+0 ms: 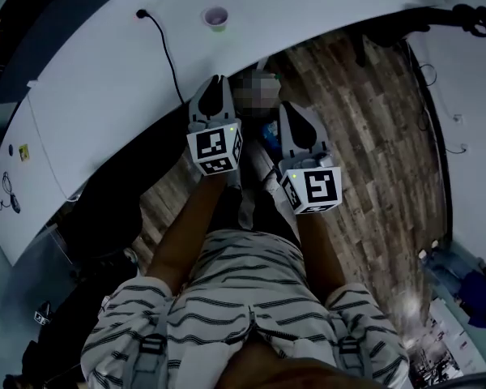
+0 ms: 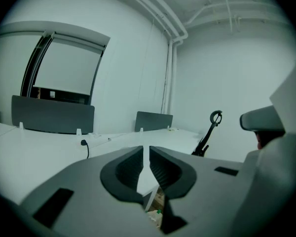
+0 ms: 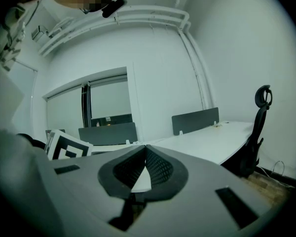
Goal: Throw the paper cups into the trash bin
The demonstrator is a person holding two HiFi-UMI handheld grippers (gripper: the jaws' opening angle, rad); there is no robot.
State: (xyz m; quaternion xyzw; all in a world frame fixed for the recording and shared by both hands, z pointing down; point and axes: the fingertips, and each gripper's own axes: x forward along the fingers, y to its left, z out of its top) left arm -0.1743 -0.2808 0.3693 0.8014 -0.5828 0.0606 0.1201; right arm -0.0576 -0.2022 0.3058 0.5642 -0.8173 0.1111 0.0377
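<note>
One paper cup, white with a purple inside, stands on the white desk near its far edge. Both grippers hang in front of the person's body, over the wooden floor at the desk's front edge and well short of the cup. The left gripper is shut with nothing between its jaws; the left gripper view has its tips almost touching. To its right, the right gripper is shut and empty too, tips together. Neither gripper view shows the cup. I cannot make out a trash bin.
A black cable with a plug runs across the desk left of the cup. Glasses lie at the desk's left end. A black office chair stands at the top right, also seen as a chair. Grey dividers line the desks.
</note>
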